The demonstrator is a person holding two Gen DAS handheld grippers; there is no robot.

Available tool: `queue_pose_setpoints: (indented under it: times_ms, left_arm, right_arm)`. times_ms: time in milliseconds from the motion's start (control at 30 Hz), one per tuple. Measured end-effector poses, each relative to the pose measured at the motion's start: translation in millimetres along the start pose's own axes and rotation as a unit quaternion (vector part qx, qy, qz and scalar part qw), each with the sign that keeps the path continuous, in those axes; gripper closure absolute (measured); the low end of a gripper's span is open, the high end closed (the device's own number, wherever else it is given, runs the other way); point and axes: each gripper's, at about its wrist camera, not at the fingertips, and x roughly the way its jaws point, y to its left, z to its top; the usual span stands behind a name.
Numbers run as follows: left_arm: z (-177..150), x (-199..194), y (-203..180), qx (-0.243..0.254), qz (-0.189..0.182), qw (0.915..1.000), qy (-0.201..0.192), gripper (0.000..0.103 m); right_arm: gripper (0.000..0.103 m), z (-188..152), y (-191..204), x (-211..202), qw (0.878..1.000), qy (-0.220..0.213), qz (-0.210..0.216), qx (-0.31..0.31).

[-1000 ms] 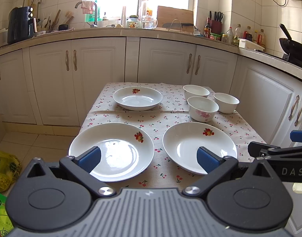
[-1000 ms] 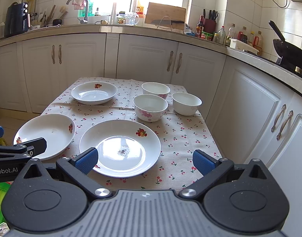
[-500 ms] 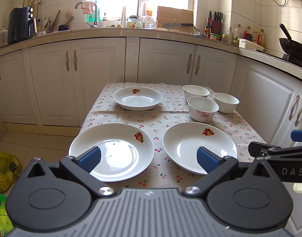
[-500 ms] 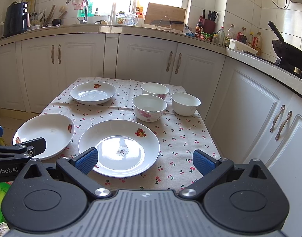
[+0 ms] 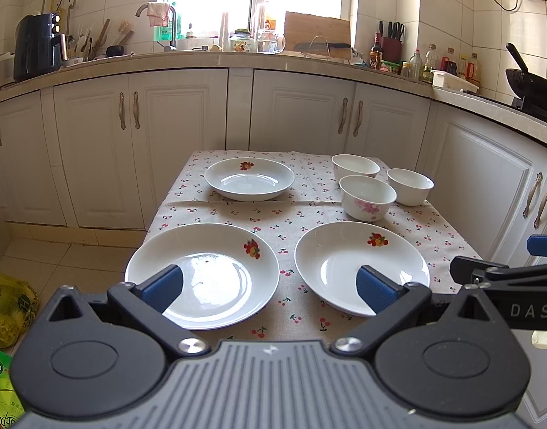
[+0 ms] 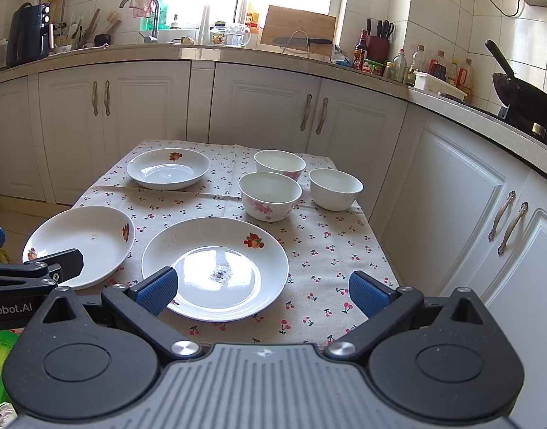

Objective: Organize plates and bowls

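Observation:
Three white plates with a fruit print lie on the cherry-print tablecloth: a near left plate (image 5: 209, 271) (image 6: 83, 243), a near right plate (image 5: 359, 264) (image 6: 216, 264) and a far plate (image 5: 250, 178) (image 6: 167, 173). Behind the near right plate stand three bowls: one with pink flowers (image 5: 367, 197) (image 6: 269, 196), one behind it (image 5: 355, 167) (image 6: 279, 165) and a plain one on the right (image 5: 410, 186) (image 6: 336, 188). My left gripper (image 5: 269, 287) hangs open at the near edge, above the gap between the two near plates. My right gripper (image 6: 262, 291) is open over the near right plate's front rim. Both hold nothing.
The small table (image 5: 309, 211) stands in a kitchen corner, with white cabinets (image 5: 298, 111) behind and to the right (image 6: 463, 193). The counter carries a black appliance (image 5: 37, 48), bottles (image 6: 416, 62) and a wok (image 6: 520, 89). Bags (image 5: 5, 304) lie on the floor at the left.
The right wrist view has shifted slightly, so the dishes sit a little further left in it. The left gripper and all dishes stay put.

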Motion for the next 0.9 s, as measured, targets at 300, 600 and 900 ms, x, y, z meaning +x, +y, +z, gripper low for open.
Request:
queue_pose_setpoints:
  times_ms: [300, 600, 900]
  left_arm:
    - [0, 1, 1, -0.001, -0.002, 1.0, -0.001, 0.001]
    - [2, 9, 4, 0.004, -0.009, 0.9999, 0.003, 0.001]
    - [7, 23, 15, 0.012, -0.019, 0.9997, 0.003, 0.001]
  right_arm:
    - [0.0, 2, 0, 1, 1.0, 0.0, 0.001, -0.001]
    - [0.0, 9, 0, 7, 1.0, -0.003, 0.014, -0.003]
    - [0.0, 20, 2, 27, 1.0, 0.007, 0.029, -0.011]
